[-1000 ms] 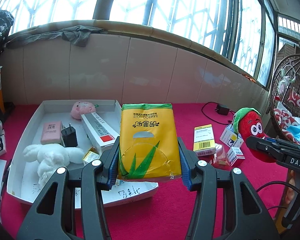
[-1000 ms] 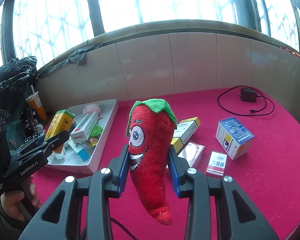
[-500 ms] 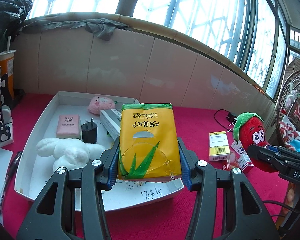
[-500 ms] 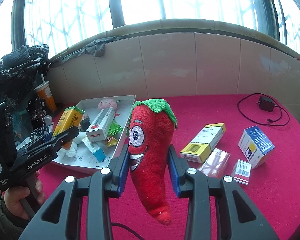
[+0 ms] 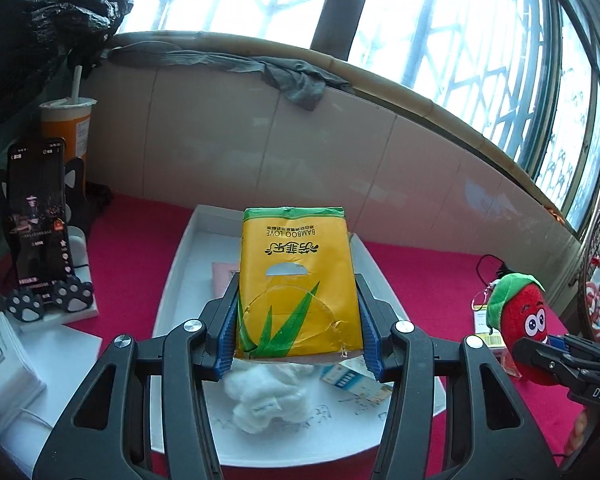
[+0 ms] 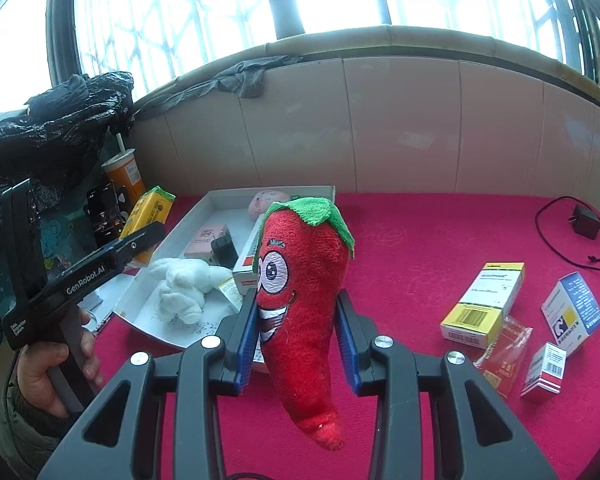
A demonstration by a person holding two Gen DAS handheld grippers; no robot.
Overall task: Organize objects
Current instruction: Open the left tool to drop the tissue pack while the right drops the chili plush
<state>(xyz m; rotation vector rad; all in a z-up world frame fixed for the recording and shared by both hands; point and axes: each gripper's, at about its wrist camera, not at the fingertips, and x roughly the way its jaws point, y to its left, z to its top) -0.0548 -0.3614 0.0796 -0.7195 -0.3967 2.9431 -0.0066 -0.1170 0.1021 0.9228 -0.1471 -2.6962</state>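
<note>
A yellow tissue pack [image 5: 296, 284] is gripped upright by the left gripper [image 5: 298, 344] above the white tray [image 5: 172, 280], apparently for stowing, while a red chili plush [image 6: 300, 292], at three o'clock, is clamped in the right gripper [image 6: 298, 344], awaiting sorting.

Right gripper [image 6: 298, 340] clamps the red plush chili pepper with a green cap [image 6: 300, 304] between its blue-padded jaws, above the red counter [image 6: 420, 248]. At left, the left gripper [image 6: 140, 240] grips a yellow packet [image 6: 150, 210] beside the white cardboard tray [image 6: 204, 208].
</note>
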